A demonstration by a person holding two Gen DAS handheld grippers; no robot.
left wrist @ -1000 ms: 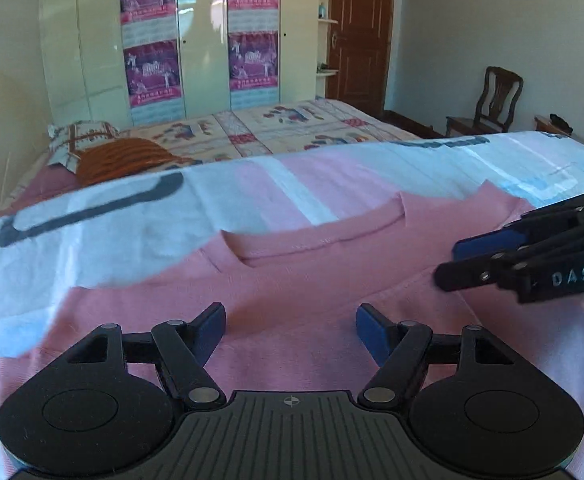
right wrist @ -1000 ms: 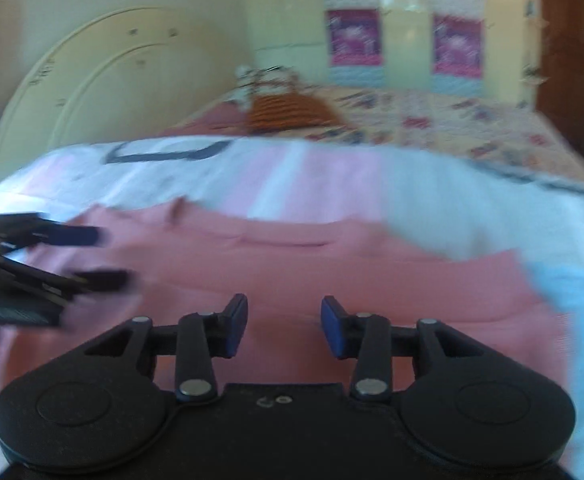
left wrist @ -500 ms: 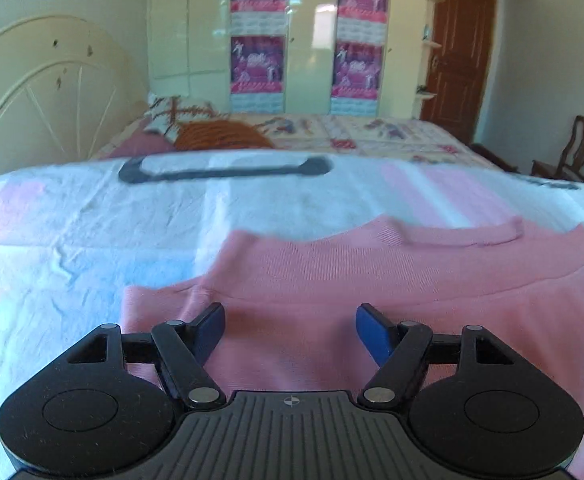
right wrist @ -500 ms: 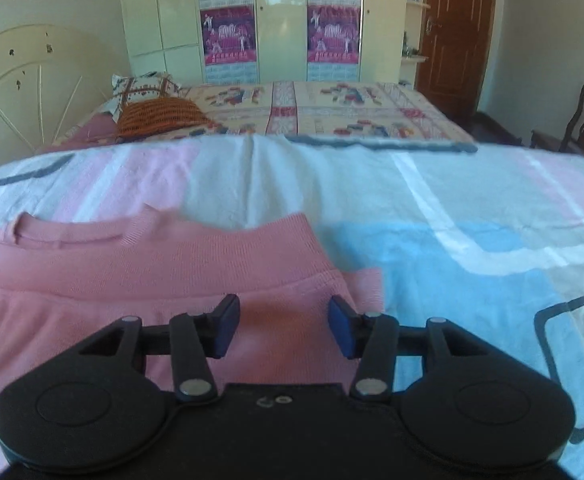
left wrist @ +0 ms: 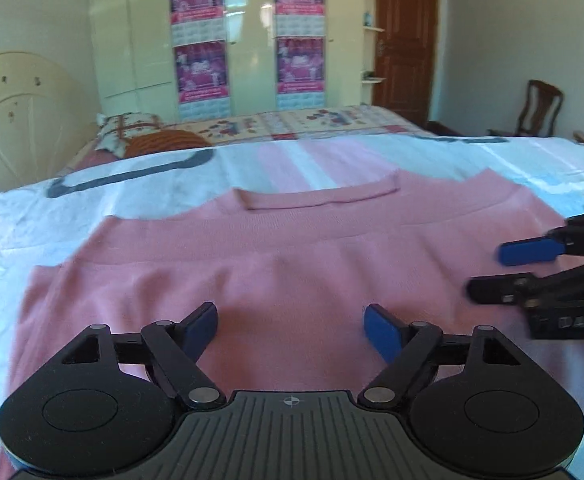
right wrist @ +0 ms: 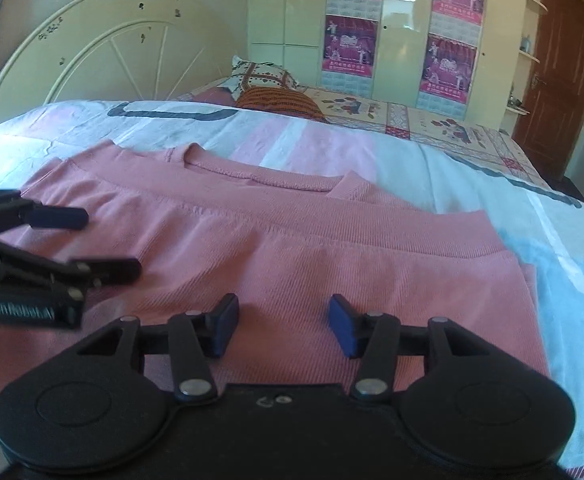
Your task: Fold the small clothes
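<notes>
A pink knit top [left wrist: 292, 248] lies flat on the bed, neckline at the far side; it also shows in the right wrist view [right wrist: 292, 240]. My left gripper [left wrist: 290, 327] is open and empty, low over the top's near middle. My right gripper [right wrist: 283, 326] is open and empty over the top's near right part. Each gripper shows in the other's view: the right gripper [left wrist: 504, 270] at the right edge, the left gripper [right wrist: 99, 240] at the left edge, both open above the fabric.
The bed sheet [left wrist: 332, 160] has pink, white and blue patches. A second bed with a pillow [right wrist: 259, 76] and an orange cloth [right wrist: 279, 100] lies beyond. A cream headboard [right wrist: 103, 52], a wardrobe [left wrist: 247, 40], a door [left wrist: 406, 40] and a chair [left wrist: 540, 108] stand farther back.
Both grippers have swung back towards the middle of the pink top, so each is again in the other's view. Both stay open and empty. The top has not visibly moved.
</notes>
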